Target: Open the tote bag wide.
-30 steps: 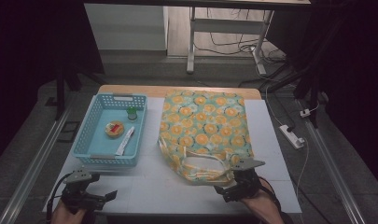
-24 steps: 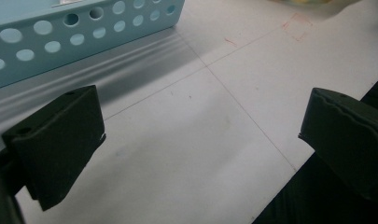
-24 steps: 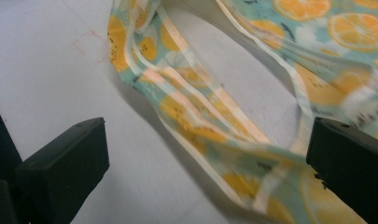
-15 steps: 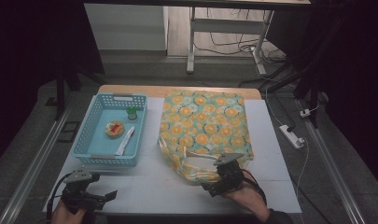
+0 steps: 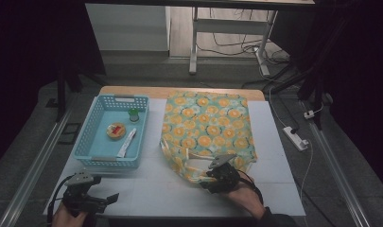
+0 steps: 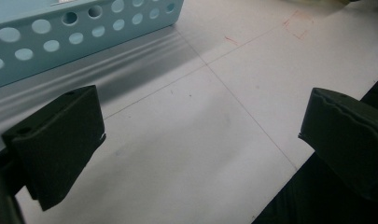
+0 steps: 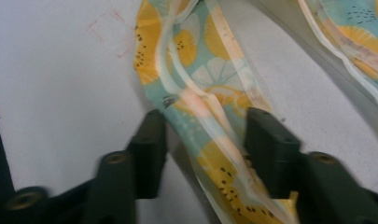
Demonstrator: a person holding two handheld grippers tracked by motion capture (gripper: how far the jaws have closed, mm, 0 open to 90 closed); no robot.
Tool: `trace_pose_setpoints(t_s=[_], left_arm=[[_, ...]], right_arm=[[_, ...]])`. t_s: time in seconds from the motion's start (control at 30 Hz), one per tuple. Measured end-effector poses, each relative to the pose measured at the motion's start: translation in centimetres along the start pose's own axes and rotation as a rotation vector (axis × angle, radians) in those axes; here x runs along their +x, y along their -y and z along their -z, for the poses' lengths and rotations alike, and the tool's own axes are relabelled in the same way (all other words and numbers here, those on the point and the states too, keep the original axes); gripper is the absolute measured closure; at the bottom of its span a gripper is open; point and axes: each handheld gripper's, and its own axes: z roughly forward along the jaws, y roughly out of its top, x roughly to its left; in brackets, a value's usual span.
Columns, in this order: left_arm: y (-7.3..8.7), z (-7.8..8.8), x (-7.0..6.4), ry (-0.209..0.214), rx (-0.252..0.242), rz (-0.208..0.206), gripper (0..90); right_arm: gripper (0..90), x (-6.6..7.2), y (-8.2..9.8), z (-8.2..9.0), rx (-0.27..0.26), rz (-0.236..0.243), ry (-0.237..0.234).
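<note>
On the white counter (image 5: 146, 189) my soft, orange-flowered cloth bag (image 5: 208, 125) lies flat, long axis running away from me. My right claw (image 7: 203, 135) has just been closing around its thin handle strap (image 7: 210, 112); left claw (image 6: 200, 135) released.

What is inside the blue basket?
In the blue basket lie a round orange-and-red item, a small green-capped container and a white packet. Whatever the floral bag contains is covered.

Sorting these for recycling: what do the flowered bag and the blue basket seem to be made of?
The flowered bag looks like thin, slightly glossy plastic film or coated fabric: it folds softly between the right gripper. The blue basket looks like rigid moulded plastic, with punched round holes.
</note>
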Motion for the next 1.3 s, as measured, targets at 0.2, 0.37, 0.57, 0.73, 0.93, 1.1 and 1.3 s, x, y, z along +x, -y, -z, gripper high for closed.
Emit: trace_pose_setpoints(t_s=[0.2,0.37,0.57,0.73,0.93,1.1,1.3], left_arm=[[0.0,0.0,0.0,-0.003,0.002,-0.004,0.0],[0.0,0.0,-0.1,-0.003,0.004,-0.006,0.0],[0.0,-0.1,-0.1,-0.006,0.007,-0.010,0.0],[0.0,-0.1,-0.1,-0.006,0.009,-0.009,0.0],[-0.1,-0.1,-0.1,-0.008,0.012,-0.009,0.0],[-0.1,-0.1,-0.1,-0.008,0.015,-0.011,0.0],[-0.1,-0.2,-0.1,-0.008,0.016,-0.012,0.0]], right_arm=[[71.9,0.2,-0.3,0.9,-0.032,0.016,-0.003],[87.3,0.3,-0.5,1.9,-0.060,0.016,-0.011],[89.7,0.1,-0.9,2.8,-0.081,0.018,-0.010],[89.7,-1.0,-1.5,3.5,-0.124,-0.022,-0.016],[89.7,-2.6,-2.9,3.9,-0.165,-0.040,0.011],[89.7,-3.9,-3.9,3.8,-0.173,-0.042,0.030],[89.6,-6.4,-5.8,3.2,-0.186,-0.050,0.059]])
